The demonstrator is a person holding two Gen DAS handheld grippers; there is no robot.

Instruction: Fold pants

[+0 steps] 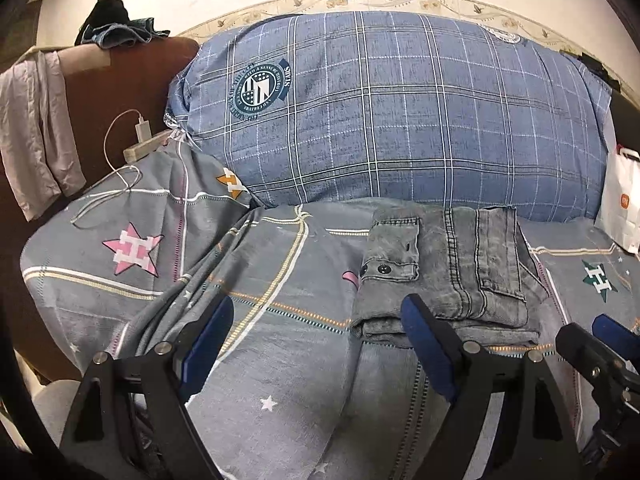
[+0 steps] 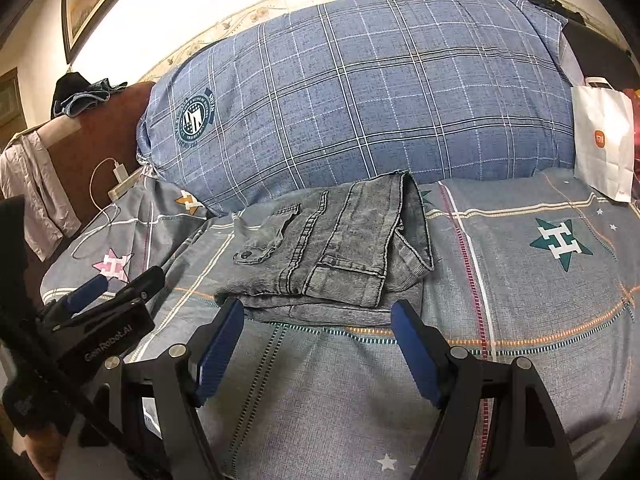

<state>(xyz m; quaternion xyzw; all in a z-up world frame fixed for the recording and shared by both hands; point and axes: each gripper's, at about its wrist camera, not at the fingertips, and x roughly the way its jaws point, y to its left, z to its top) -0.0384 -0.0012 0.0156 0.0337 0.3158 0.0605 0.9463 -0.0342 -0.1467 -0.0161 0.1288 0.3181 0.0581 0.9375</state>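
Observation:
Grey denim pants lie folded into a compact stack on the grey star-print bedsheet, in front of a big blue plaid pillow. They also show in the right wrist view. My left gripper is open and empty, just short of the stack's near left edge. My right gripper is open and empty, just in front of the stack's near edge. The left gripper shows at the left of the right wrist view; the right gripper's tip shows at the right edge of the left wrist view.
A large blue plaid pillow fills the back of the bed. A white paper bag stands at the right. A charger with a white cable lies at the left near a brown headboard with clothes draped on it.

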